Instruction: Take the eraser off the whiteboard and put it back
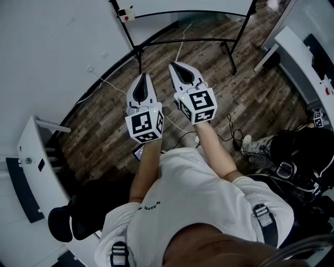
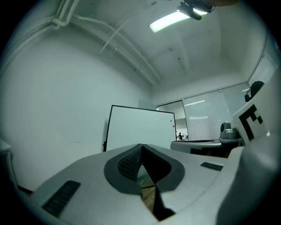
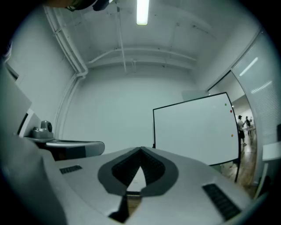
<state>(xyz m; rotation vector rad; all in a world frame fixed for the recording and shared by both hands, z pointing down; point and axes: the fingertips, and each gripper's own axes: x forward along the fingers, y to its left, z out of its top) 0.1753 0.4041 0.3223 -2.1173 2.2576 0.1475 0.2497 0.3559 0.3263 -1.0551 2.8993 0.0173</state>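
The whiteboard (image 1: 188, 6) stands on a black frame at the top of the head view, ahead of both grippers. It also fills the middle of the left gripper view (image 2: 140, 127) and the right of the right gripper view (image 3: 197, 132). A small white block with a red spot (image 1: 125, 14), possibly the eraser, sits at the board's lower left corner. My left gripper (image 1: 142, 78) (image 2: 141, 147) is held level, jaws shut with nothing between them. My right gripper (image 1: 175, 67) (image 3: 140, 150) is beside it, tips together and empty. Both are well short of the board.
The stand's curved black base bar (image 1: 182, 41) crosses the wooden floor in front of me. A white cable (image 1: 112, 83) trails on the floor. A white desk (image 1: 31, 156) is at the left, another desk (image 1: 302, 57) at the right, and a black bag (image 1: 305, 154) lies beside me.
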